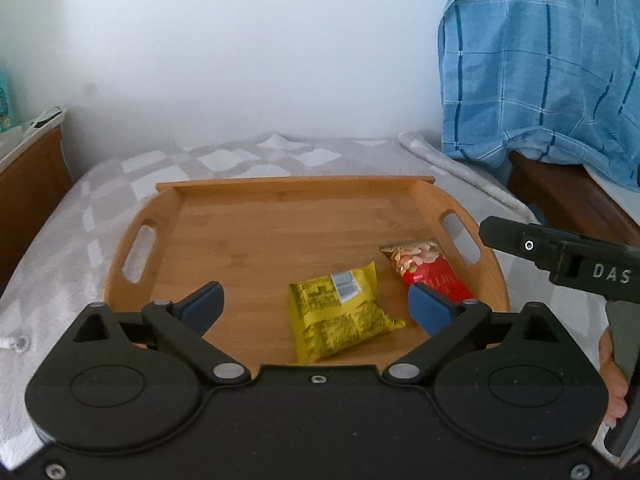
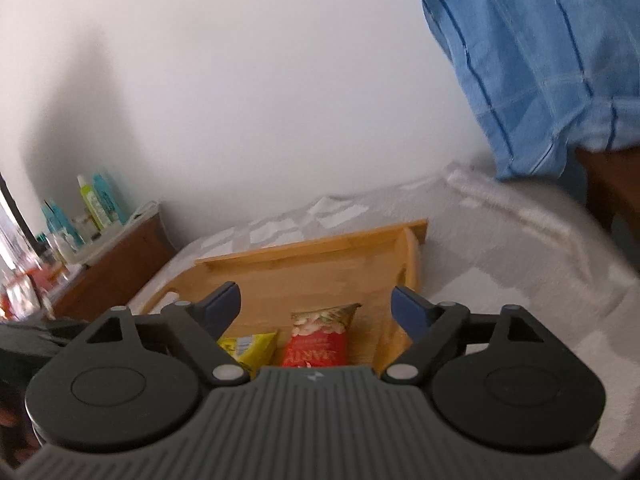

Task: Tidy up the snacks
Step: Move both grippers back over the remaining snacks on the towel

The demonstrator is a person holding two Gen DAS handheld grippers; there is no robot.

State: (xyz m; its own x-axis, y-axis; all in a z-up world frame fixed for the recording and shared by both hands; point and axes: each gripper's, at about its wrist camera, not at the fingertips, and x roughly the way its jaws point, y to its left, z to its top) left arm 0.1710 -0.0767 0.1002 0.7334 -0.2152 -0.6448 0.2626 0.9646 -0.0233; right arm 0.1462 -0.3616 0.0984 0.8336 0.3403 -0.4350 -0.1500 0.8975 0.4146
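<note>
Currently both tongs stood spread wide with nothing between the pads: left tongs [image 1: 314,308] hung over the yellow snack packet [image 1: 338,316], right tongs [image 2: 316,312] over the red nut packet [image 2: 318,340]. Both packets lay flat on the wooden tray [image 1: 248,240], side by side at its near right corner, close but seemingly not overlapping. Tray sat on the grey checked blanket [image 1: 80,220] covering the bed, blue plaid cloth [image 1: 540,60] hanging beyond at right. Judgement: both packets looked placed, so the step was release and clear. To do it well, lift the pads straight off without dragging crinkly foil, and keep the two tools from clipping each other, since they sat close together.
</note>
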